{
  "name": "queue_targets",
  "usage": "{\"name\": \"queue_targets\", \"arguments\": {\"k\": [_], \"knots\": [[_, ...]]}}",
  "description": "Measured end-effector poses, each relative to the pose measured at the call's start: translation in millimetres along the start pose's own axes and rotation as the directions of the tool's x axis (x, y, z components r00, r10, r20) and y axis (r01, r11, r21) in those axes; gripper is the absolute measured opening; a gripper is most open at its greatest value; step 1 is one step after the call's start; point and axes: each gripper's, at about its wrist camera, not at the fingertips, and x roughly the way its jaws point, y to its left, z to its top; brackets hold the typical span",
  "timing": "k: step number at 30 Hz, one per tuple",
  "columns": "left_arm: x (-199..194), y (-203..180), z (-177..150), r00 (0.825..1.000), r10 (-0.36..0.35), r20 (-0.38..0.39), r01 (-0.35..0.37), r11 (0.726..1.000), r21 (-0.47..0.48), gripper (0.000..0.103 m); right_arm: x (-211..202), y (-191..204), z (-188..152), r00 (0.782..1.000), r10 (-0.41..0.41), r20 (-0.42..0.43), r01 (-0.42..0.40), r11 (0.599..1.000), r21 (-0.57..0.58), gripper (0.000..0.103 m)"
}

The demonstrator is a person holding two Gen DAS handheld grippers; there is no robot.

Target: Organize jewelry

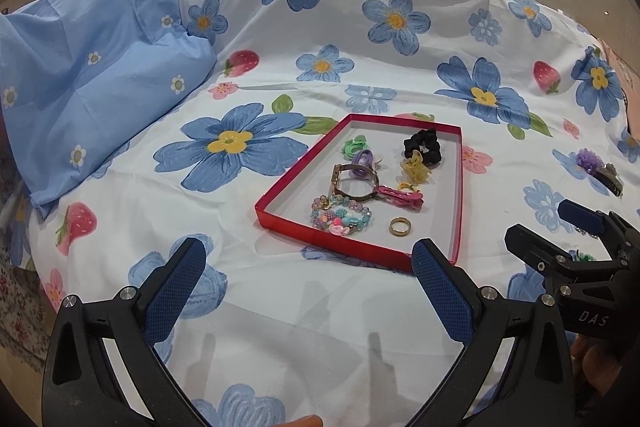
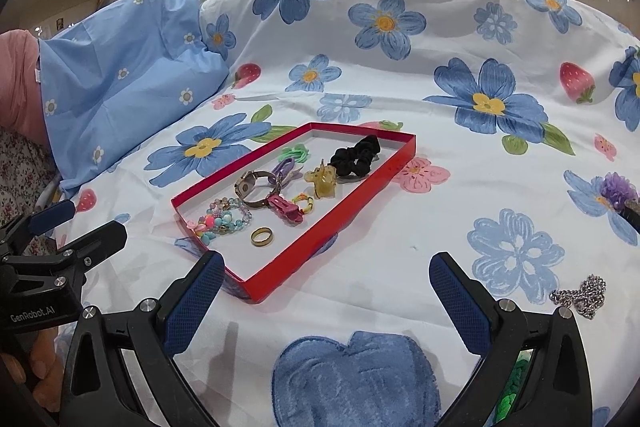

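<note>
Right wrist view shows a silver chain (image 2: 580, 295) lying loose on the bedsheet (image 2: 460, 155) toward its near right edge, outside the red tray (image 2: 336, 227) that already holds the ring (image 2: 262, 235), the bead bracelet (image 2: 224, 219) and the black scrunchie (image 2: 356, 151). It looks light, limp and slippery, so I would pinch it at the bunched middle. Both the right gripper (image 2: 326, 301) and the left gripper (image 1: 308, 283) stand spread wide, holding and touching nothing.
</note>
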Motion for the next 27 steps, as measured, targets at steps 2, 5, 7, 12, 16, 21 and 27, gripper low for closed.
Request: {"name": "queue_targets", "arguments": {"k": [2, 5, 7, 12, 16, 21, 27], "knots": [[-0.1, -0.1, 0.2, 1.0, -0.004, 0.0, 0.004, 1.0, 0.0, 0.103, -0.5, -0.8, 0.3, 1.0, 0.001, 0.0, -0.001, 1.0, 0.003, 0.103], [-0.5, -0.1, 0.5, 1.0, -0.006, 0.001, 0.006, 1.0, 0.001, 0.103, -1.6, 0.3, 0.3, 1.0, 0.0, 0.002, 0.0, 1.0, 0.003, 0.103], [-1.0, 0.2, 1.0, 1.0, -0.004, 0.003, 0.004, 1.0, 0.002, 0.103, -1.9, 0.6, 0.2, 1.0, 0.001, 0.002, -0.001, 1.0, 0.003, 0.103], [-1.2, 0.2, 2.6, 1.0, -0.005, 0.004, 0.005, 1.0, 0.001, 0.103, -2.6, 1.4, 0.5, 1.0, 0.004, -0.001, -0.004, 1.0, 0.002, 0.103], [-1.4, 0.2, 2.6, 1.0, -0.003, 0.004, 0.003, 1.0, 0.0, 0.103, -2.7, 1.8, 0.8, 1.0, 0.005, 0.0, -0.005, 1.0, 0.002, 0.103], [-0.8, 0.2, 2.5, 1.0, -0.002, 0.004, 0.002, 1.0, 0.003, 0.103, -2.1, 2.1, 0.6, 1.0, 0.004, -0.001, -0.004, 1.0, 0.001, 0.103], [0.0, 2.5, 1.5, 1.0, -0.002, -0.001, 0.002, 1.0, 0.0, 0.103, -2.3, 2.2, 0.6, 1.0, 0.004, -0.002, -0.004, 1.0, 0.002, 0.103]]}}
